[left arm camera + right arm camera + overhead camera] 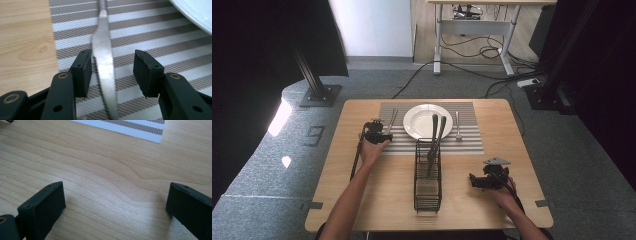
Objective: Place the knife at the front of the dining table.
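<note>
The left gripper (112, 72) had its fingers (82, 72) partly apart around a butter knife (103, 57), which lay on the striped placemat (150, 37) beside the plate (197, 12). The right gripper (115, 202) was wide over the bare surface (100, 165). No writing showed.

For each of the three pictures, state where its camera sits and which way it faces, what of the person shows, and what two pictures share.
High view: above the person's side, facing forward and down on the table; both forearms, left gripper, right gripper.
Left gripper view: rides the left gripper, looking along open jaws at a knife handle lying on the striped placemat.
Right gripper view: rides the right gripper, facing bare tabletop; open jaws.
Shared: placemat and white plate.
</note>
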Tool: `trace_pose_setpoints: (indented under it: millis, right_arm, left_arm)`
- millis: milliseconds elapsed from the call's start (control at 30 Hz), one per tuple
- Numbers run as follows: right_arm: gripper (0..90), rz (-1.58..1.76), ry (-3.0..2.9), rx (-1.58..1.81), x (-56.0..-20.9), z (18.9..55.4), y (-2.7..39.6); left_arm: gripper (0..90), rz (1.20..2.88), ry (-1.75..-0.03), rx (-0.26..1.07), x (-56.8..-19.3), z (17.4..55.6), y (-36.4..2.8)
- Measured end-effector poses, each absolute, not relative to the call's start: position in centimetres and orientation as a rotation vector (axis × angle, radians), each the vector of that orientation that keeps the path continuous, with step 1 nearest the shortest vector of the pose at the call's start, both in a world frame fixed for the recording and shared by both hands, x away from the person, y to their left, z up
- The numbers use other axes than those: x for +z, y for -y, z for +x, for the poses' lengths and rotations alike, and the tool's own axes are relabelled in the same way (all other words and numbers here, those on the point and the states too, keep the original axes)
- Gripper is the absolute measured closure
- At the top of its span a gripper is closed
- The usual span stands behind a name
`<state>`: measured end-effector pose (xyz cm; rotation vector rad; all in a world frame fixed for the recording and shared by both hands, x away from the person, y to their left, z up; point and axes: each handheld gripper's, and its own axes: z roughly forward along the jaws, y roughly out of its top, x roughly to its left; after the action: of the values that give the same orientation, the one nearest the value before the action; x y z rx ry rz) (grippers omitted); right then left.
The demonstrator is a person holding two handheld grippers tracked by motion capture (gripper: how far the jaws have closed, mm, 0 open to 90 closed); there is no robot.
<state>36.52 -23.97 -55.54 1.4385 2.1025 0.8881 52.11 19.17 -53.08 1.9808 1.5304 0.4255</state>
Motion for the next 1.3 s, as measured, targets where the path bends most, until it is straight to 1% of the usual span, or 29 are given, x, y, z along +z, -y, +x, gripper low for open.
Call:
trace_pose_setpoints:
  millis: [133, 833, 967, 1133, 1300]
  right_arm:
    - [2.4, 1.437, -2.103, 0.886, -55.5, 36.5, 23.9]
    - [1.6, 1.443, -2.102, 0.891, -55.6, 36.5, 23.9]
    - [1.6, 1.442, -2.102, 0.891, -55.6, 36.5, 23.9]
    - [1.6, 1.443, -2.102, 0.893, -55.6, 36.5, 23.9]
    - [1.6, 1.442, -2.102, 0.893, -55.6, 36.5, 24.0]
  left_arm:
    - [49.6, 2.014, -1.515, 0.444, -53.1, 51.8, -18.5]
    - [50.1, 1.983, -1.514, 0.427, -53.2, 51.8, -18.5]
    - [48.9, 1.984, -1.51, 0.428, -53.2, 51.8, -18.4]
    - [43.2, 1.975, -1.498, 0.439, -53.0, 51.6, -18.7]
    - [33.0, 1.952, -1.458, 0.446, -51.9, 50.8, -19.2]
